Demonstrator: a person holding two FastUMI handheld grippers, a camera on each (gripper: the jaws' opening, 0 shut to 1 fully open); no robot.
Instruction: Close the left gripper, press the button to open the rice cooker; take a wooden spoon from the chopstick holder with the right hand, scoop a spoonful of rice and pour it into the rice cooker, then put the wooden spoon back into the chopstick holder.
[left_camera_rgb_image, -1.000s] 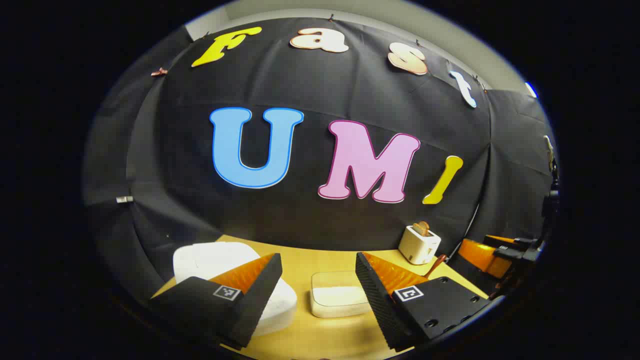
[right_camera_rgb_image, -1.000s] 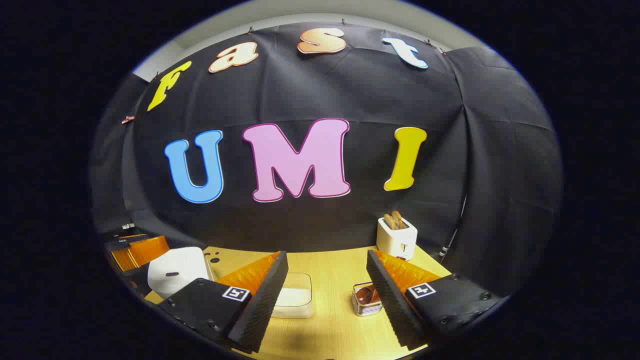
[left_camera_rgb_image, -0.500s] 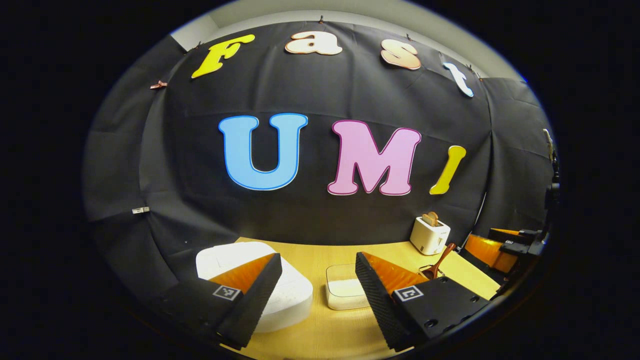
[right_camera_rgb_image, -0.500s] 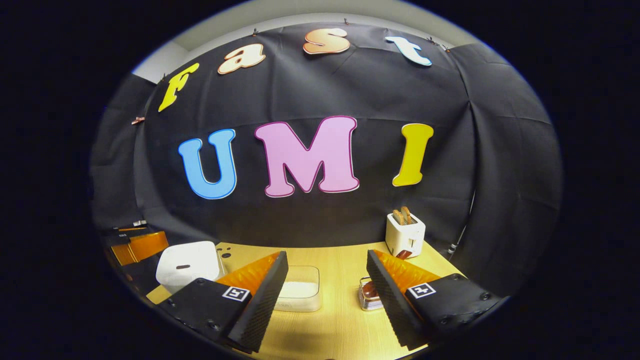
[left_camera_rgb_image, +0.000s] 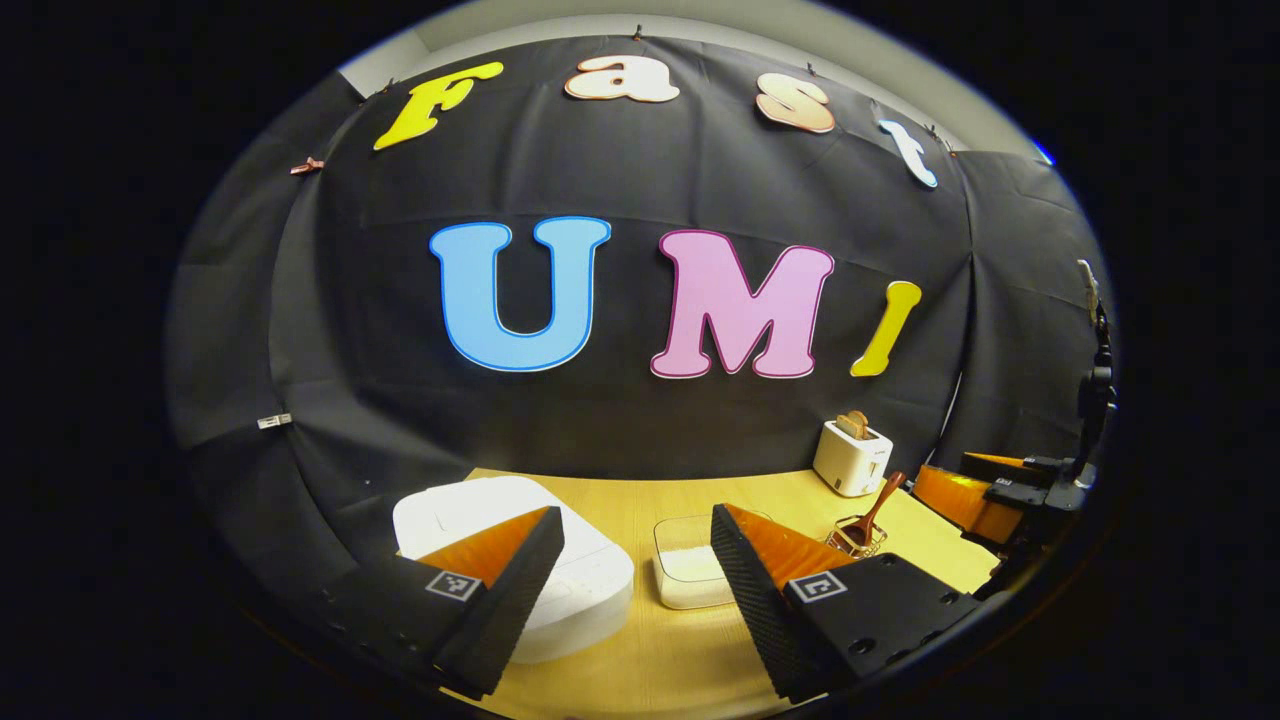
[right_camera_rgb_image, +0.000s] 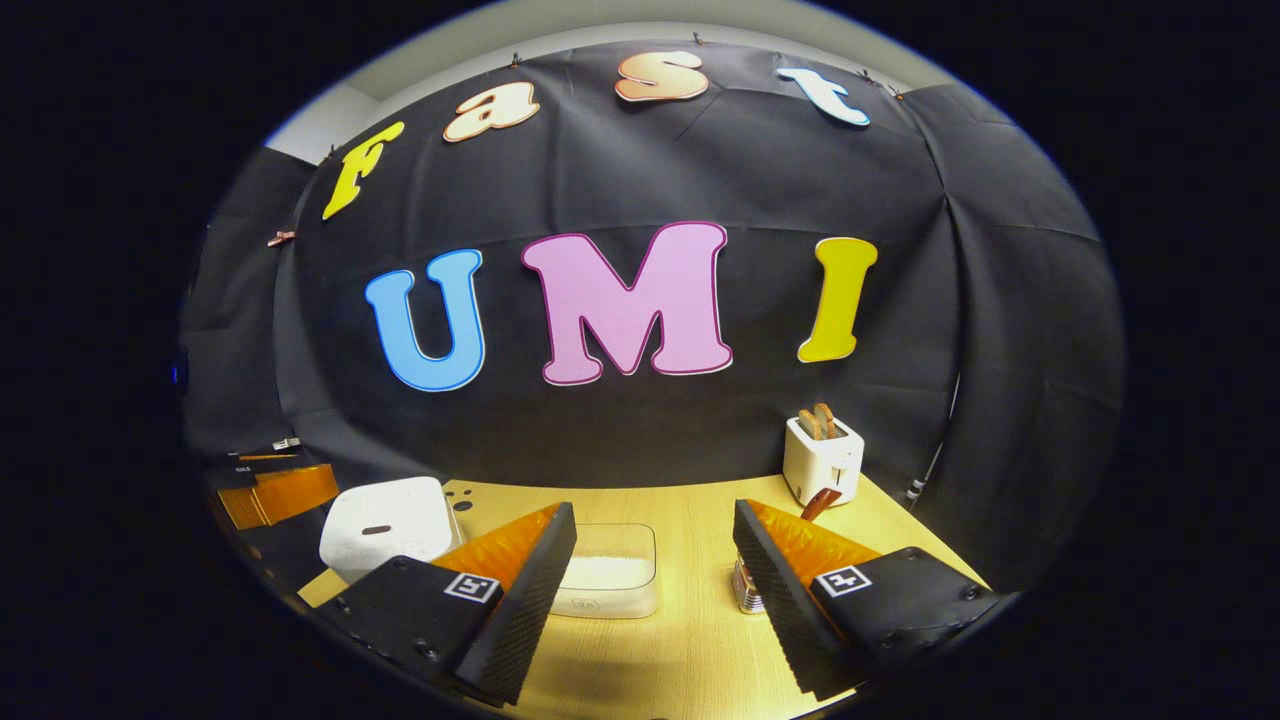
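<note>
The white rice cooker (left_camera_rgb_image: 590, 575) sits with its lid down on the wooden table, partly behind my left finger. My left gripper (left_camera_rgb_image: 636, 540) hangs open above the table's near edge, holding nothing. A clear box of white rice (left_camera_rgb_image: 685, 565) lies in the middle. To the right, the wooden spoon (left_camera_rgb_image: 880, 497) stands in the wire chopstick holder (left_camera_rgb_image: 860, 535). In the right gripper view, my right gripper (right_camera_rgb_image: 655, 540) is open and empty. The rice box (right_camera_rgb_image: 610, 580) lies ahead of it, the cooker (right_camera_rgb_image: 385, 525) to the left, and the holder (right_camera_rgb_image: 748, 590) half hidden behind its right finger, with the spoon's handle (right_camera_rgb_image: 820, 503) sticking up.
A white toaster (right_camera_rgb_image: 822, 458) with two slices of bread stands at the back right of the table (right_camera_rgb_image: 690, 640). The booth's black cloth closes in the back and both sides. Each view also shows the other gripper at its edge: the right gripper (left_camera_rgb_image: 990, 490) and the left gripper (right_camera_rgb_image: 275, 490).
Both views have shifted a little, so more of the table shows now. In the left gripper view the cooker and rice box have slid to the right. Both grippers' jaws stay equally wide.
</note>
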